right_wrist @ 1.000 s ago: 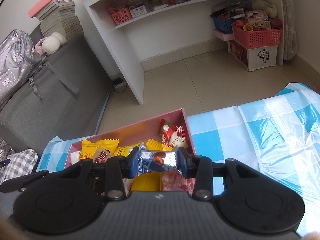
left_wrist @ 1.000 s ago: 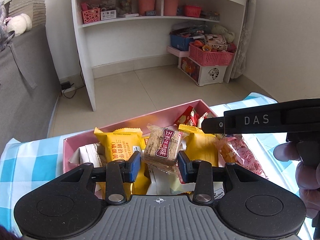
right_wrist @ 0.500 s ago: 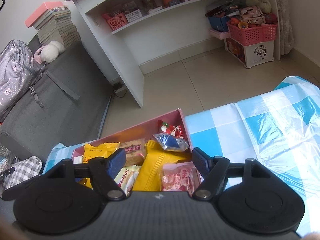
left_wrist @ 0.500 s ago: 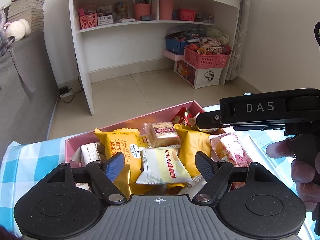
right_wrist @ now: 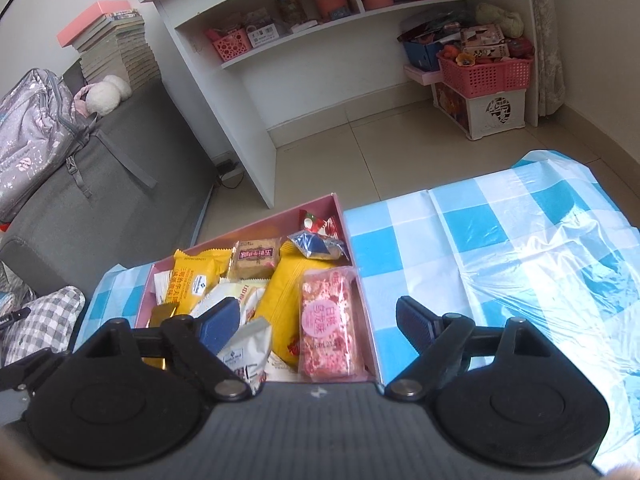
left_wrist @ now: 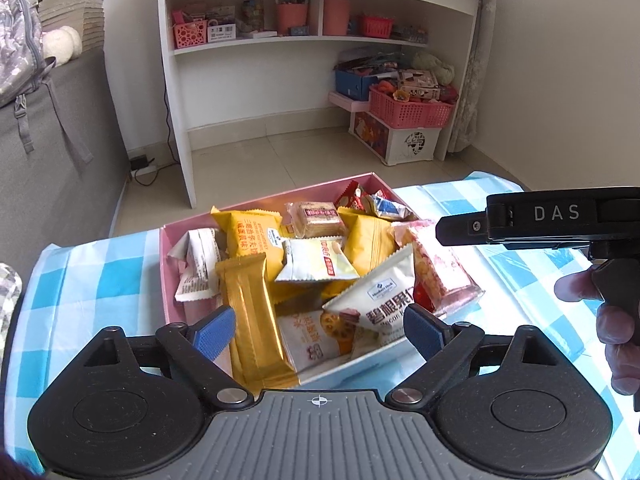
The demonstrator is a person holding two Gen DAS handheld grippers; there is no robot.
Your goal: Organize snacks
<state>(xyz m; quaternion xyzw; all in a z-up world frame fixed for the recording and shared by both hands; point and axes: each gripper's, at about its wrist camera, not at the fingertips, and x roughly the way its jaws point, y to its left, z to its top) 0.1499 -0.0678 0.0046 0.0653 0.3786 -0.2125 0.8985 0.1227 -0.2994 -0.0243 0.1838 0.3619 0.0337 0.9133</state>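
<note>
Snack box (left_wrist: 280, 206) below left tool (left_wrist: 318, 326), jaws apart

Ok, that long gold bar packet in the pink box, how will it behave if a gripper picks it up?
The gold bar packet looks fairly stiff, since it lies straight and propped over the pink box's near edge. Its glossy wrapper may be slippery between the pads. It is probably light, and gripped at one end it could pivot.

Left gripper (left_wrist: 318, 330) and right gripper (right_wrist: 318, 322) — jaws spread wide, both empty.
</note>
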